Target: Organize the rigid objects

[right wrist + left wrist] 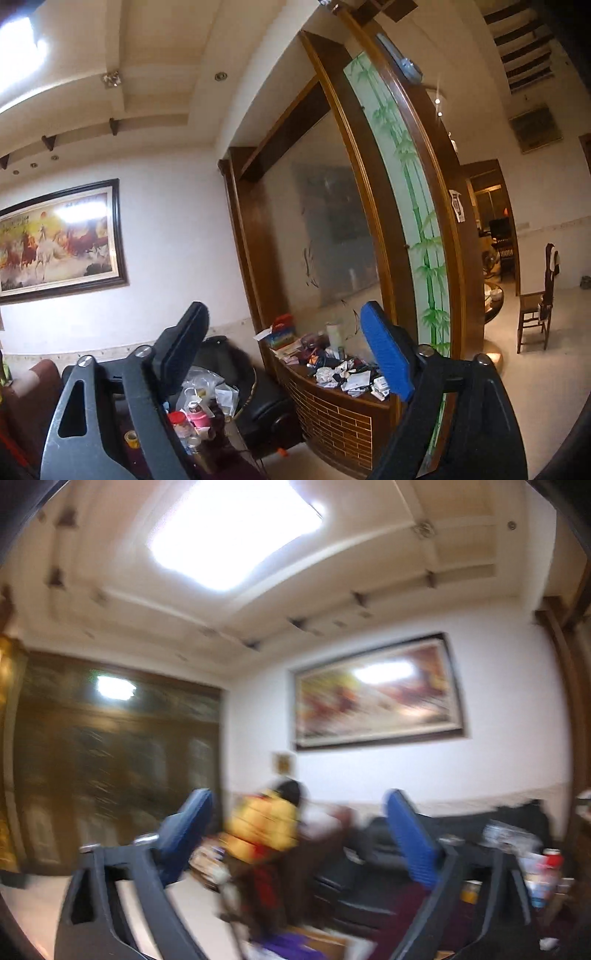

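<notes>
Blue-padded left claw (295, 834), right claw (284, 350) level, agape, empty.

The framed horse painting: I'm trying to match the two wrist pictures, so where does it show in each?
Left wrist: the framed horse painting hangs on the white wall, right of centre, blurred, above and between the open fingers.
Right wrist: the same painting sits at the left edge, sharp, above the left finger.
Shared landmark: the red-capped container among table clutter at lower right in the left view, and low between the fingers in the right view.
</notes>
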`<state>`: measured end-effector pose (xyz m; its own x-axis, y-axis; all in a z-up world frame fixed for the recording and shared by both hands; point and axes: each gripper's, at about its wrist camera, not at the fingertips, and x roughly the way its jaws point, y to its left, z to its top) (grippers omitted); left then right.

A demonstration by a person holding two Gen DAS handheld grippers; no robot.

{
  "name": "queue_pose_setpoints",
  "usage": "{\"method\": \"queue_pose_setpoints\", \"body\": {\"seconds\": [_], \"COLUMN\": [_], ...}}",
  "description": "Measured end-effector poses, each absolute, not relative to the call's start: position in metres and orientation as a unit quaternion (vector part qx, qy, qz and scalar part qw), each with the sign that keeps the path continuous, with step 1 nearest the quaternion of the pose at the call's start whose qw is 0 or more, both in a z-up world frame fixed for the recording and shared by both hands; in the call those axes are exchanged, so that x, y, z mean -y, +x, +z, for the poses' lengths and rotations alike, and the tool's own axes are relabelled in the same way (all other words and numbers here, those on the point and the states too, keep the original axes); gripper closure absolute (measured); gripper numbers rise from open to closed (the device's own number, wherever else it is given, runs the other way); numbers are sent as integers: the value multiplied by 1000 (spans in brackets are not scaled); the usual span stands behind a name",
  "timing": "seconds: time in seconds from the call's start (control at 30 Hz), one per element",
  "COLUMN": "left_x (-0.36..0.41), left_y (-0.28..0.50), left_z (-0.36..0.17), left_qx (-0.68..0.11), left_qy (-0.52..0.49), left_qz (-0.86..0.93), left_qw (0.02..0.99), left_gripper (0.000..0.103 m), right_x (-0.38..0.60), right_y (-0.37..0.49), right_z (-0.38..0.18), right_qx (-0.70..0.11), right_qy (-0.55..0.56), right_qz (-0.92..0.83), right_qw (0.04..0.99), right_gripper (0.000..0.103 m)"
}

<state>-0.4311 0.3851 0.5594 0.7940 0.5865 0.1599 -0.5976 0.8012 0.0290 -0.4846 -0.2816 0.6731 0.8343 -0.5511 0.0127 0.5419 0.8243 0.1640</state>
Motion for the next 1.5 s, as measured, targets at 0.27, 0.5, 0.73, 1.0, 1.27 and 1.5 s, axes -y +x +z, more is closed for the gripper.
{"method": "queue_pose_setpoints", "body": {"seconds": [0.27, 0.5, 0.73, 1.0, 1.27, 1.5], "left_x": [-371, -264, -112, -39, -13, 34], "left_y": [-368, -250, -107, -41, 11, 4], "left_z": [442, 283, 158, 90, 52, 59], "left_qx": [-18, -166, -352, -430, -451, -404], "left_qy": [56, 10, -10, 6, 1, 86], "left_qz": [188, -51, -150, -139, -113, -132], "left_qw": [980, 985, 924, 892, 885, 901], "left_gripper": [2, 2, 2, 2, 3, 4], "right_x": [247, 191, 193, 231, 247, 268], "right_y": [-362, -225, -116, -72, -75, -88], "right_z": [516, 268, 96, 47, 32, 31], "right_qx": [-106, -275, -374, -355, -358, -342], "right_qy": [55, 114, 230, 245, 287, 337], "right_qz": [-174, 1, 13, -31, -11, -14], "right_qw": [977, 955, 898, 902, 889, 877], "right_gripper": [2, 3, 3, 3, 3, 3]}}
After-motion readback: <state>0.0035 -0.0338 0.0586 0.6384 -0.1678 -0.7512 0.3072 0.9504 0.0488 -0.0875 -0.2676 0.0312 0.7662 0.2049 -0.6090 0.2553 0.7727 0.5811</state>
